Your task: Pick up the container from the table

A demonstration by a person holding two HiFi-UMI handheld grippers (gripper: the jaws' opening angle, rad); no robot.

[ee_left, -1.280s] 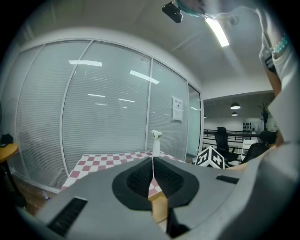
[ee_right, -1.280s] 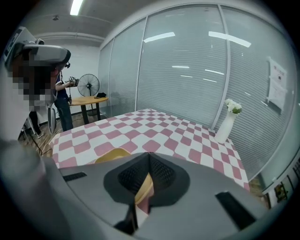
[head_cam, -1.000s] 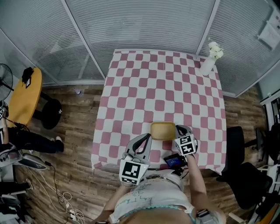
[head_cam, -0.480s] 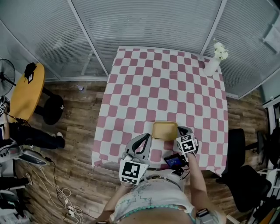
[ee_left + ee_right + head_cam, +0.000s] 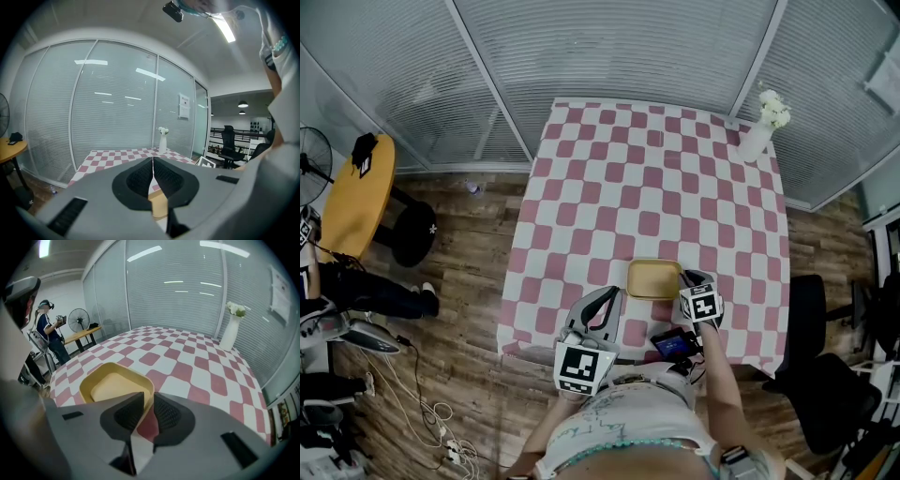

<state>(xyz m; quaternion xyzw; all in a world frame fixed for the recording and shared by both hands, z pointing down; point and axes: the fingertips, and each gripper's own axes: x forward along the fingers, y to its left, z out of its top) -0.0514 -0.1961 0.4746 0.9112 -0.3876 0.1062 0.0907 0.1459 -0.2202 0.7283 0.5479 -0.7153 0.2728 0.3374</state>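
The container (image 5: 652, 278) is a shallow, mustard-yellow tray with rounded corners, empty, sitting near the front edge of the checkered table (image 5: 656, 169); the right gripper (image 5: 146, 398) pinches its near right rim between narrowed jaws; the left gripper (image 5: 153, 161) hangs alongside, jaws pressed together on nothing.

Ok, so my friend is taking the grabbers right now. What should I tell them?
Left gripper: jaws together, nothing in them, held low by the table's near edge.
Right gripper: jaws closed narrowly on the near right rim of the yellow container.
Container: looks empty and sits flat on the checked table, close to the near edge.
Done: the reach, and it seems the grip too.
Left: lift the container straight up off the table, keeping it level.
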